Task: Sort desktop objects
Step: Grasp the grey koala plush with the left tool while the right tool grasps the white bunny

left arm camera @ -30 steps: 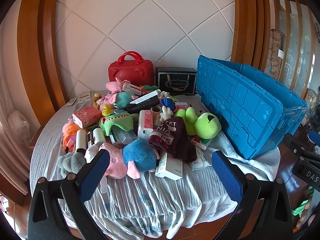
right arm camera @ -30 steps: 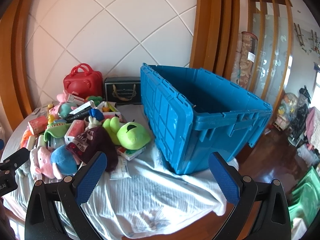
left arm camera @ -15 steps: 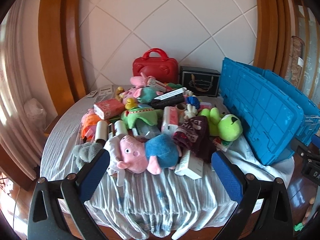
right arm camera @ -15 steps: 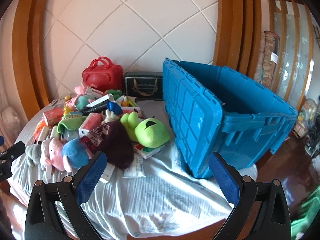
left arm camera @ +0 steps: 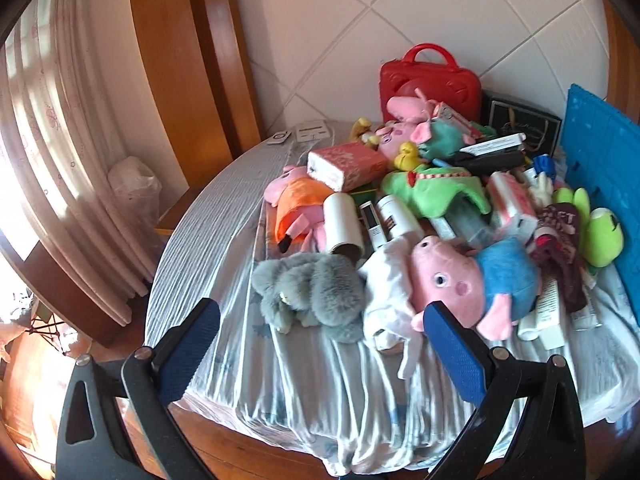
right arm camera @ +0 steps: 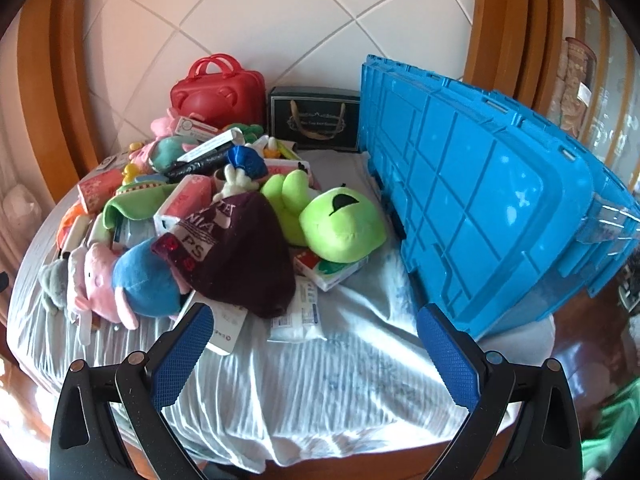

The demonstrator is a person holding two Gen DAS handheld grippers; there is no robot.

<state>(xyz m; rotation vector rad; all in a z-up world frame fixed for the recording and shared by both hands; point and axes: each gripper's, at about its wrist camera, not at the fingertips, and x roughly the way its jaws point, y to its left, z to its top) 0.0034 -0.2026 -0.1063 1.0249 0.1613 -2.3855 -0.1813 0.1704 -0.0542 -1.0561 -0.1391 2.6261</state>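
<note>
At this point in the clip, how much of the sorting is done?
Nothing looks sorted yet. The pig plush, grey plush, green frog plush and maroon beanie all lie heaped on the tablecloth beside the blue crate, whose inside is hidden. In hand: nothing; the left gripper and right gripper are open and empty. The whole pile is left.

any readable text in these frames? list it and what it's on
"NIA" and "PS", white letters, with a cut-off line above them ending "ET": dark maroon knit hat.
Gold line of print on the black gift box: too small to read.
Labels on the white tubes and the flat white packets: blurred, unreadable.
Nothing else legible.
</note>
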